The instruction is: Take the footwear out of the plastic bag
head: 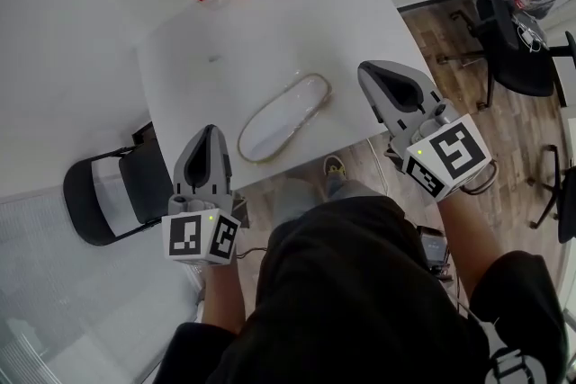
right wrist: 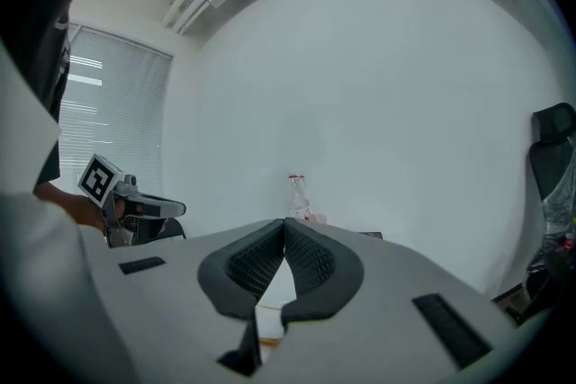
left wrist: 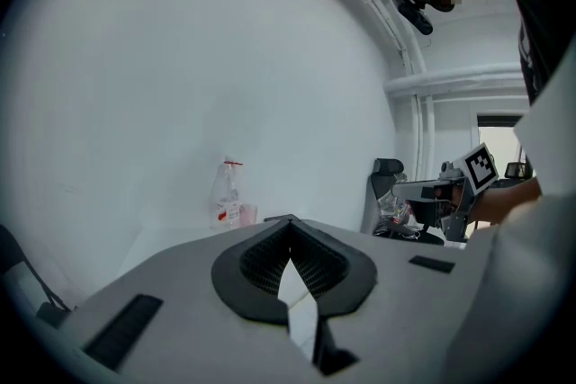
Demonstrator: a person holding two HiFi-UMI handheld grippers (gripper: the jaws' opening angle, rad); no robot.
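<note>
I see the bagged footwear flat on the bench, long axis running near-left to far-right. My left tongs and right tongs flank it, clenched and empty.

The footwear is a flat, white, slipper-like piece with a tan rim, lying flat on the white table. It sits toward the table's 6 o'clock edge, and its long axis slants from 7 o'clock to 1 o'clock. The clear plastic bag wraps it closely and glints along the rim, with a little loose film at the 1 o'clock end.
</note>
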